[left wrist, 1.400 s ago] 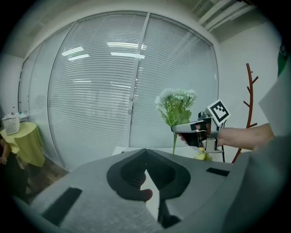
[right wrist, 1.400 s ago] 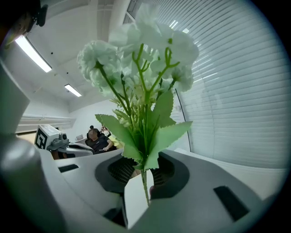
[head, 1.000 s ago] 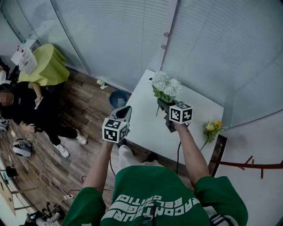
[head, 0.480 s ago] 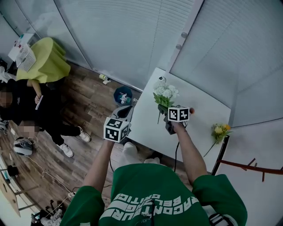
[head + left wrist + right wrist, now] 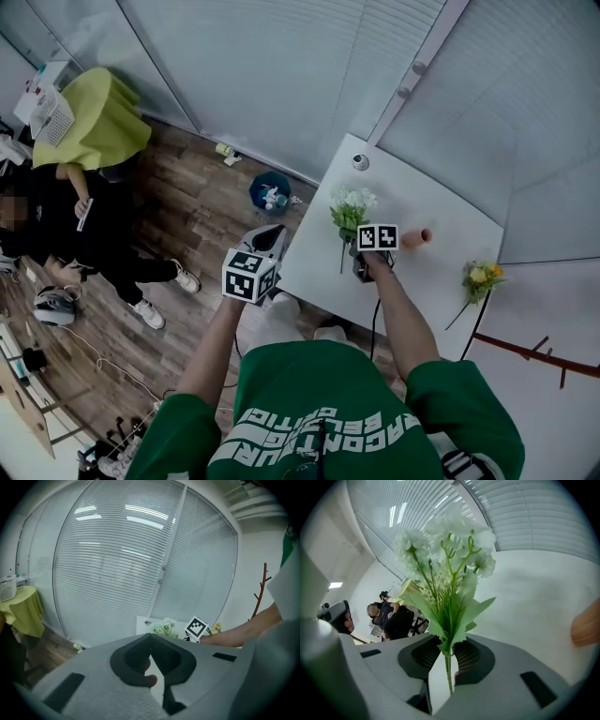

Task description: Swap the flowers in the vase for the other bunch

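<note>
My right gripper has its jaws closed on the white flower bunch, pinching it low on the stem just under the leaves. The heads stand well above the jaws and a bare length of stem trails below. That is a thin thing to hold. I judge that any quick swing or roll of my wrist could let the bunch pivot in the jaws or slide out, because the weight sits high.

The bunch hangs over the near part of the white bench. The small tan vase is just beside my right gripper's marker cube. I cannot tell whether it stands or lies on its side. If I lower or turn the hand carelessly, the gripper body or my forearm could knock it and send it rolling.

The yellow flower bunch lies near the bench's right edge, well apart from the vase. A clumsy reach there could push it off onto the floor.

My left gripper hovers off the bench's left side, jaws together and holding nothing. So nothing is steadying the vase, and it may tip when a stem goes in.
</note>
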Demonstrator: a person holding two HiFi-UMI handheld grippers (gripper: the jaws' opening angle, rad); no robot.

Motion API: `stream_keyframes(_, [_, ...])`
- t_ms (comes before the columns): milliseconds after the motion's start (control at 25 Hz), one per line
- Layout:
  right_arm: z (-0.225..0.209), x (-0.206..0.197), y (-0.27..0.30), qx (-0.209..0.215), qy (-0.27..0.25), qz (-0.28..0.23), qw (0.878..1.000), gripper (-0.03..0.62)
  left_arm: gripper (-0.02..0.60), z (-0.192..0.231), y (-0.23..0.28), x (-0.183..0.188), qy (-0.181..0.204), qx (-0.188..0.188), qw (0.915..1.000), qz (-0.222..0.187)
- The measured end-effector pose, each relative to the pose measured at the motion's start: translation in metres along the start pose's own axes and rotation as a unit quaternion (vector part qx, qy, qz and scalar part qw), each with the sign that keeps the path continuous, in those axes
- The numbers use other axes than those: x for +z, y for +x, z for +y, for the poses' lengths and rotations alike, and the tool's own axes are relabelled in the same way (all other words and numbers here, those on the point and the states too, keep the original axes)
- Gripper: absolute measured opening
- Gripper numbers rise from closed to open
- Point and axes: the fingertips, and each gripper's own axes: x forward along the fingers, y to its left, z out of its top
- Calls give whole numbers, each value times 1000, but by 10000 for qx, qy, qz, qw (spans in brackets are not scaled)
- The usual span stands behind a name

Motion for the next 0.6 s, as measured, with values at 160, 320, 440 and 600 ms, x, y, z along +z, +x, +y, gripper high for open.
stream_keyframes(160, [-15,-6,22,-135,252,213,9994,78,3,11,4,-5,-47,-35,10000,71])
stream_keyframes(320, [-25,-12,33,-238,448,337,9981,77,3,21,6,-7,-78,-43,9999,148])
stream_keyframes(440, [-27,-17,39,-206,516,408,9976,77,3,26,9,-9,-90,-48,9997,217])
stream_keyframes(600, [-24,-15,40,-96,529,356,9979,78,3,27,14,-10,-67,-81,9996,267])
